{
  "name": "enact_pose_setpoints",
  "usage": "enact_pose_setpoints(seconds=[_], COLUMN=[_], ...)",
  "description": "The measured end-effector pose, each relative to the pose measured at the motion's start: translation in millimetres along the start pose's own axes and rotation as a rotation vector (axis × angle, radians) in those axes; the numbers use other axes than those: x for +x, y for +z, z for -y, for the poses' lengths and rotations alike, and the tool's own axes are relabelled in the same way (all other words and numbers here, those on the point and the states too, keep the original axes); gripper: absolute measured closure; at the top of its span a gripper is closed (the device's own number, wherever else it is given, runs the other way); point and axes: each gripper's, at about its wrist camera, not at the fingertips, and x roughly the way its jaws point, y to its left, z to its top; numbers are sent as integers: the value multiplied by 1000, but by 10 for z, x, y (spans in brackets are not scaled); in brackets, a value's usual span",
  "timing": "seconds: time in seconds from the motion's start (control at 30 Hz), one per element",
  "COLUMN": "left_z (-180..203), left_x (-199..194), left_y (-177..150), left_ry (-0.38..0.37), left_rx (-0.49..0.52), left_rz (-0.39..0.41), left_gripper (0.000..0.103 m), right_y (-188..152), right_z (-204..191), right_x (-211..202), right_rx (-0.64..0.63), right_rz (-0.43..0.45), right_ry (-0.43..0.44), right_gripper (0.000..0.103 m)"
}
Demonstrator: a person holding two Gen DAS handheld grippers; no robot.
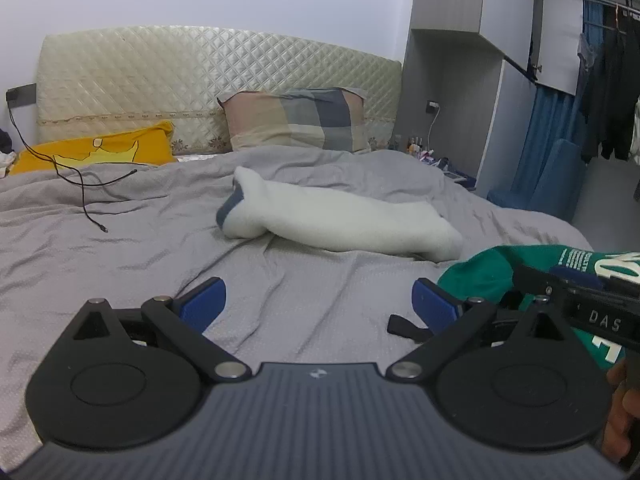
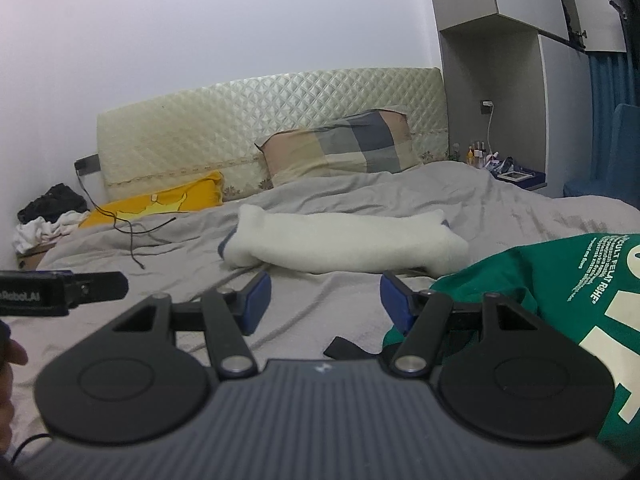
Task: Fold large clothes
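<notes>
Green shirt [image 2: 520, 280] lies crumpled on the bed [image 2: 320, 312] at right, judged soft, light and limp, best pinched at hem or shoulder seam; left tool [image 1: 320, 304] and right tool [image 2: 324, 300] both stand apart, empty.

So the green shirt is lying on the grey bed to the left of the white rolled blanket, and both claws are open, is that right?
Not quite. The green shirt lies to the right of the white rolled blanket, not the left; the right wrist view shows it. It is on the grey bed, and the left claw and right claw are open.
</notes>
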Motion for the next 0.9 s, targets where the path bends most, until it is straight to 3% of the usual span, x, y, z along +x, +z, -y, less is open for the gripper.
enact_pose_setpoints(seconds=[0.33, 0.4, 0.47, 0.53, 0.9], left_z=[44, 48, 55, 62, 98], left_x=[53, 49, 40, 36, 4], left_y=[-5, -1, 0, -6, -26], left_ry=[8, 1, 3, 9, 18], left_rx=[4, 2, 3, 6, -2], left_rz=[-15, -17, -15, -14, -16], left_gripper=[2, 2, 2, 2, 1], right_y=[3, 1, 1, -6, -14], right_z=[33, 45, 57, 55, 47], right_x=[14, 19, 8, -5, 27], right_rx=[17, 25, 36, 34, 41], right_rz=[-9, -10, 4, 8, -6], right_ry=[-18, -15, -11, -19, -21], right_gripper=[37, 27, 9, 0, 0])
